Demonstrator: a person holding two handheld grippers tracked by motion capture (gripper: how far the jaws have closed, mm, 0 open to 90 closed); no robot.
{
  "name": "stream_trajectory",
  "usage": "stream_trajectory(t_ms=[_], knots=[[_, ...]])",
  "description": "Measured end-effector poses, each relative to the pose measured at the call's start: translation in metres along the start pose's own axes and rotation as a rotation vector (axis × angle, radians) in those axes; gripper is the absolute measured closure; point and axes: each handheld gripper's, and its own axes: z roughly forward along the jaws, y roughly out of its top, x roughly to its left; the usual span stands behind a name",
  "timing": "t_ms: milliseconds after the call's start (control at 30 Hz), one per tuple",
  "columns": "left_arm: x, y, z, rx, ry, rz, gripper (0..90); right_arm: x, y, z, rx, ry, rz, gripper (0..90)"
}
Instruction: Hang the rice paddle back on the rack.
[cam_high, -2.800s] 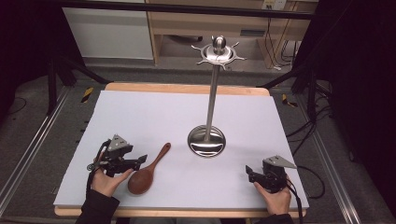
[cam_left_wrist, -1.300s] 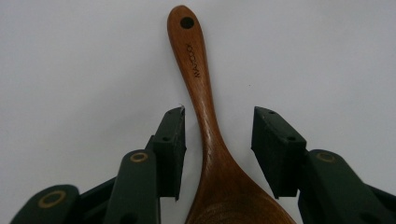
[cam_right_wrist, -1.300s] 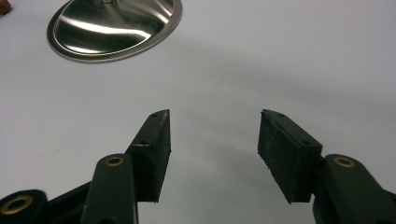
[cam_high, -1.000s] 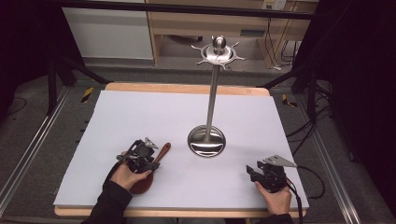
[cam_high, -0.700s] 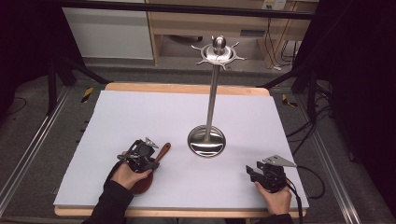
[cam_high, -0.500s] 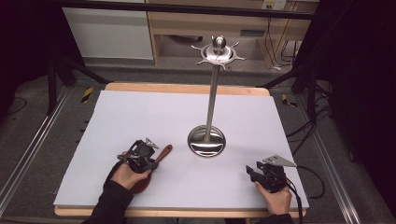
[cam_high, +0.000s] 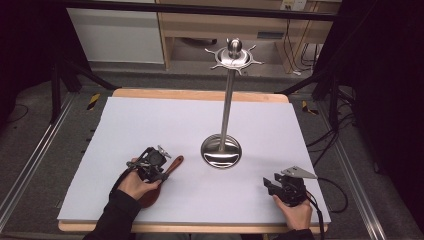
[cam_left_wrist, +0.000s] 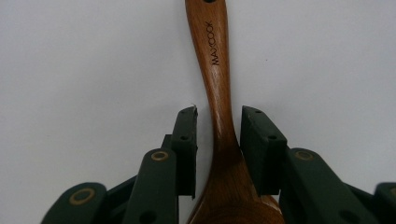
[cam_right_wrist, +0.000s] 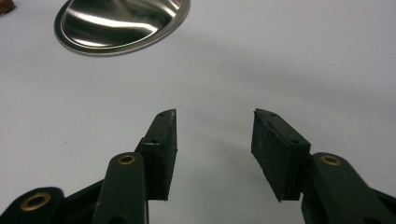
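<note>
On the white surface (cam_high: 150, 120), left gripper (cam_left_wrist: 217, 135) around the spoon (cam_left_wrist: 217, 70) neck, jaws not quite tight, right gripper (cam_right_wrist: 215, 140) wide, near the stand (cam_high: 221, 150).

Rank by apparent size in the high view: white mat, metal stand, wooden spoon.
1. white mat, widest by far.
2. metal stand, tall pole on a round base.
3. wooden spoon, smallest, though the left tool and hand hide part of it.
</note>
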Motion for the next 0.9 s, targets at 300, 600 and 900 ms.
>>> stream_trajectory(t_ms=[300,600,900], knots=[[-0.0022,0.0056,0.0063,0.045,0.0,0.008,70.6,-0.0002,0.0003,0.0001,0.002,0.007,0.002,51.1],[0.0016,0.0079,0.0074,0.065,-0.025,-0.023,70.5,0.0002,0.0002,0.0008,0.002,0.01,-0.008,51.0],[0.0006,0.0097,0.0075,0.077,-0.024,-0.033,76.3,0.0011,0.0002,0.0021,0.013,0.018,-0.008,50.9]])
